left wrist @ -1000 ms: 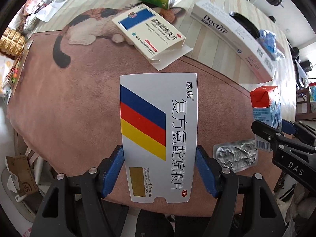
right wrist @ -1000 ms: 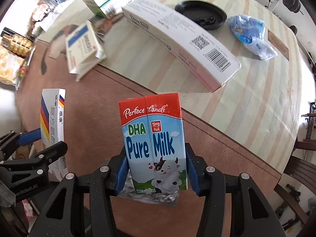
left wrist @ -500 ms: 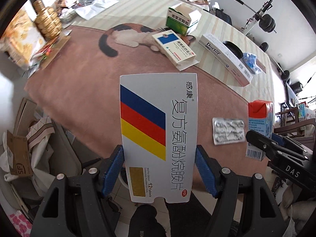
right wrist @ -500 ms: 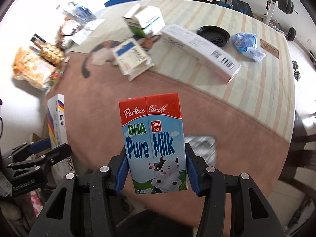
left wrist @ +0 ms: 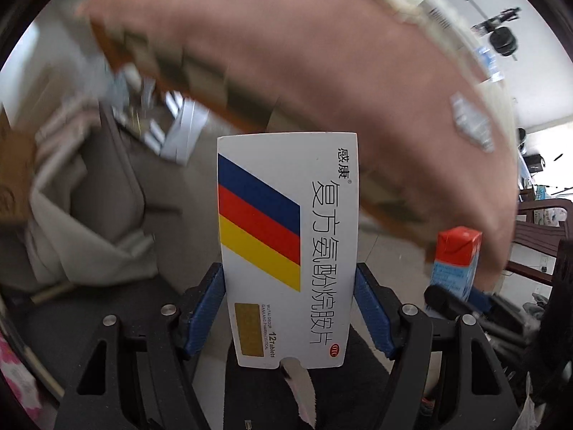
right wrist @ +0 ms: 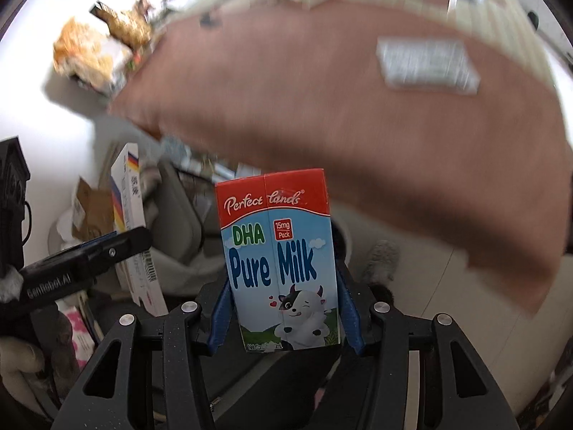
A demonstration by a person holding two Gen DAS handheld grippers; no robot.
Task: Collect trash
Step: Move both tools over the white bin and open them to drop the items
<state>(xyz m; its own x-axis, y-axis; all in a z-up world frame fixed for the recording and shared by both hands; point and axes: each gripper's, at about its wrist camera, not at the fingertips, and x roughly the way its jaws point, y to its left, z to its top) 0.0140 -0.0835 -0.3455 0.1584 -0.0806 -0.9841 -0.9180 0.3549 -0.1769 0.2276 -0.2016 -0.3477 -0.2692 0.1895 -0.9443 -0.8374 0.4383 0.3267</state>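
My left gripper (left wrist: 288,308) is shut on a white medicine box (left wrist: 286,236) with blue, red and yellow stripes, held upright off the table over the floor. My right gripper (right wrist: 283,308) is shut on a small red and blue milk carton (right wrist: 279,261), also upright and off the table. The carton shows at the right of the left wrist view (left wrist: 454,265), and the medicine box at the left of the right wrist view (right wrist: 130,215). A silver blister pack (right wrist: 426,61) lies on the table's pink cloth (right wrist: 358,114).
The views are blurred by motion. The table edge (left wrist: 250,107) hangs above both held items. Below are a grey chair or cushion (left wrist: 100,197), cardboard pieces (right wrist: 89,211), tiled floor (right wrist: 429,279) and clutter. Snack bags (right wrist: 89,50) lie at the table's far left.
Both grippers have pulled back from the table and dropped below its edge, still holding the box and carton. The table now fills the top of both views.
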